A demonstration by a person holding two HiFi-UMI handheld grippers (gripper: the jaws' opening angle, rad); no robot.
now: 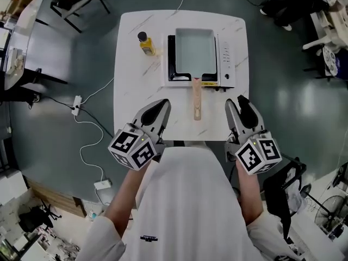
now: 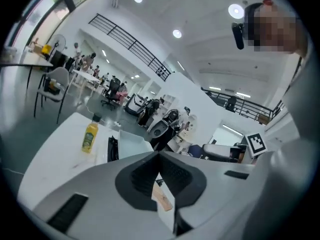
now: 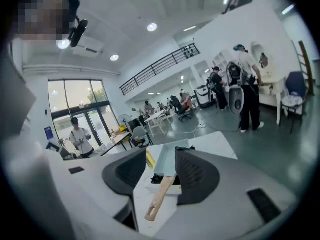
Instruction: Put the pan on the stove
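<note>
A pale rectangular pan point(image 1: 194, 48) sits on the portable stove point(image 1: 226, 58) at the far middle of the white table point(image 1: 130, 86). Its wooden handle point(image 1: 197, 99) points back toward me. My left gripper point(image 1: 163, 103) hovers over the table's near edge, left of the handle, with its jaws shut and nothing between them. Right of the handle, my right gripper point(image 1: 238, 100) stands partly open and empty. The left gripper view shows the closed gripper point(image 2: 159, 156) with the pan point(image 2: 131, 144) beyond it. In the right gripper view, the handle point(image 3: 159, 199) lies beyond the gap of the open gripper point(image 3: 161, 156).
A yellow oil bottle point(image 1: 145, 43) stands left of the stove. On the floor to the left lie a power strip point(image 1: 76, 105) and a white cable. Chairs and desks ring the table, and people stand in the hall behind.
</note>
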